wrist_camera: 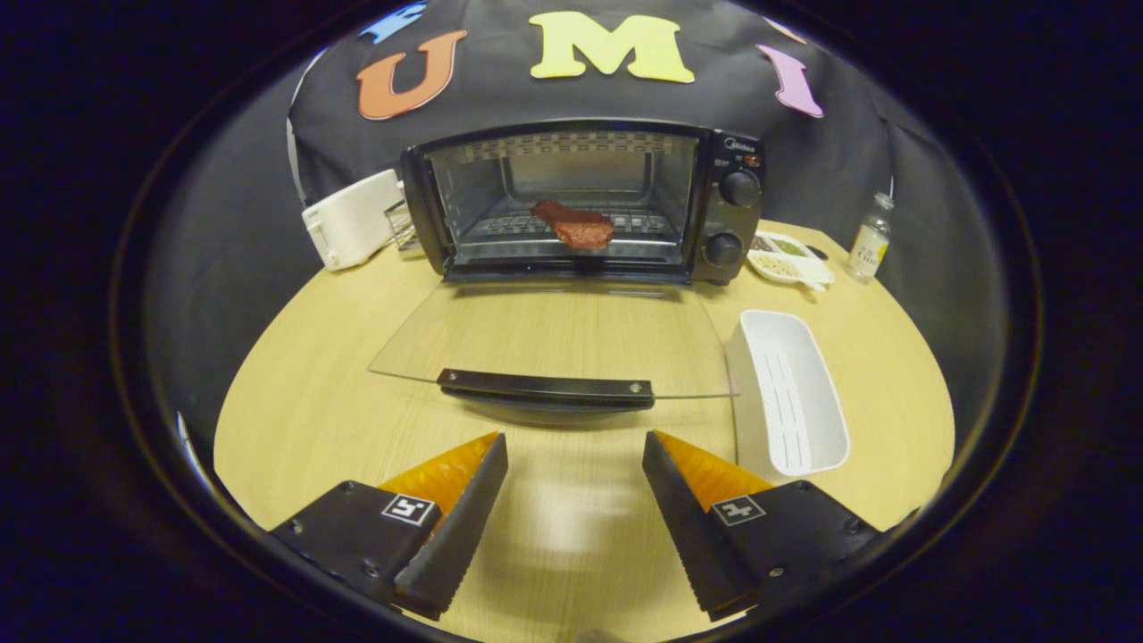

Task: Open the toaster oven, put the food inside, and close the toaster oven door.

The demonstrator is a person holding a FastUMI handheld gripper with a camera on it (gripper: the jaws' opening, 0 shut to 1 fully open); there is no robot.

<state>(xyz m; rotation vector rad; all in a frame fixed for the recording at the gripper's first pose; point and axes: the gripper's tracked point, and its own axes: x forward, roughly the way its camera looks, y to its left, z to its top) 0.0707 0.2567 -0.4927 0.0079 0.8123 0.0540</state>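
Status: toaster oven [580,201] open, glass door [554,344] folded flat toward the claw, dark handle bar [546,387] at its near edge. Food [576,225], a reddish-brown, meat-like slab, already sits on the wire rack [500,228] inside. So open + load look done; only closing the door is left, by my read.

Claw [575,487] spread wide, empty, hovering over the wood-grain tabletop [312,402], handle at 12 o'clock just ahead of the fingers.

Materials: oven is a black box, two round knobs [739,189] on its right panel. Door is clear glass, so edges are hard to read. White plastic tray [790,393] with a slotted floor at 2 o'clock, empty. White boxy appliance [353,219] just beside the oven at 10.
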